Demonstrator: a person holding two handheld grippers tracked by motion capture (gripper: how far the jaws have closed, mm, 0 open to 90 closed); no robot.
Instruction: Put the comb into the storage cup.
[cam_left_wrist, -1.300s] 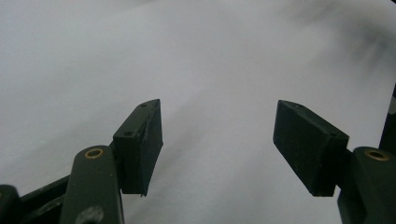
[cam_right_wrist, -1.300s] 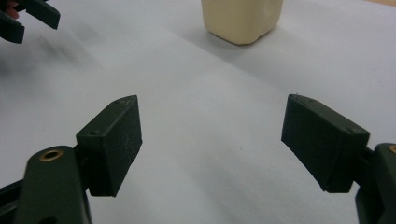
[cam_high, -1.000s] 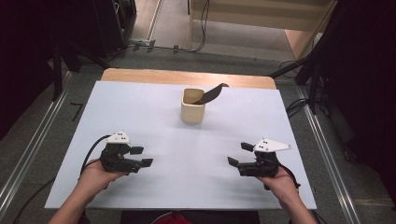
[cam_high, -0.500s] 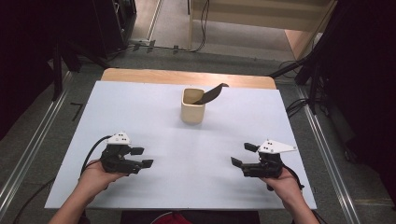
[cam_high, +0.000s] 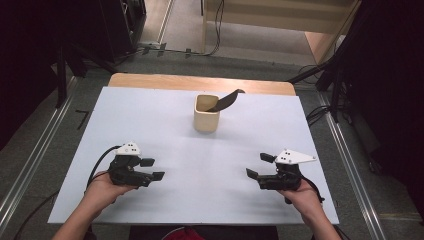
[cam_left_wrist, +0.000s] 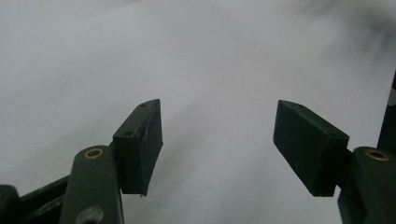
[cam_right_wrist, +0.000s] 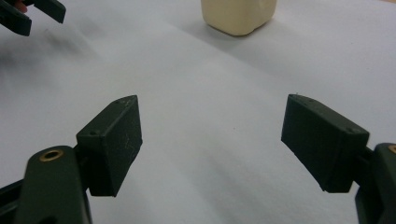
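Cup standing beyond both hand-held grippers

The cup (cam_high: 206, 114) is sitting well ahead, between the left hand-held gripper (cam_high: 152, 169) and right hand-held gripper (cam_high: 259, 166), both gaping wide, holding nothing.

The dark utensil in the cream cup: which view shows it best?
The high view: the dark utensil leans out of the cream cup over its right rim, fully visible. The right gripper view catches the cup's lower body, its top cropped. The left gripper view faces bare white table.
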